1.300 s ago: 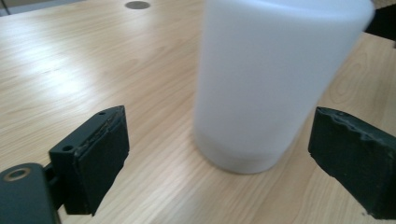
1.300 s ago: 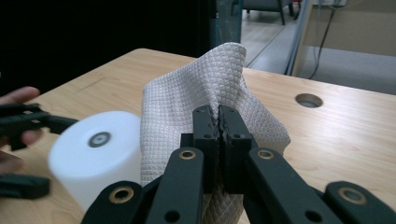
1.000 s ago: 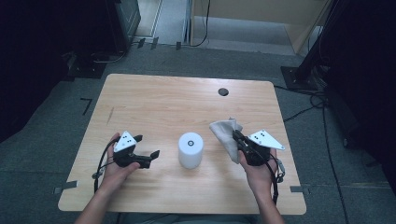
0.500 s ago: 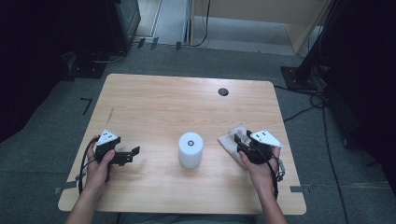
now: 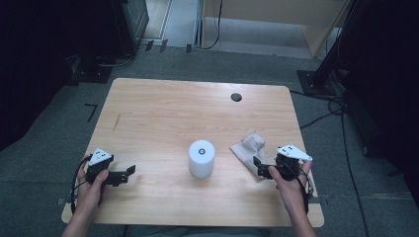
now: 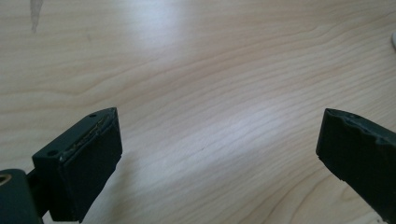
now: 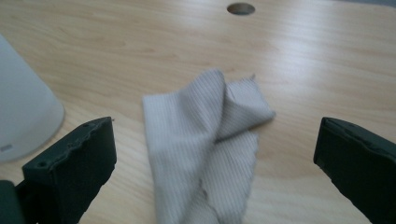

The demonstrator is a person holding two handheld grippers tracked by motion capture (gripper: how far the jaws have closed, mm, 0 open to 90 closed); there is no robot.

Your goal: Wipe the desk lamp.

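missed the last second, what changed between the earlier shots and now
The right gripper has just been opening and let go of the beige cloth, which now lies crumpled on the table. The left gripper, open and empty, drew back toward the table's near left corner. The white cylinder stayed put in the middle.

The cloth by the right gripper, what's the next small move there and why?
Probably ease the right gripper back off the cloth. Its jaws have just been opening and now stand wide, with the crumpled cloth lying loose on the table between them, beside the white cylinder. That looks like a finished release, so backing away should leave the cloth undisturbed.
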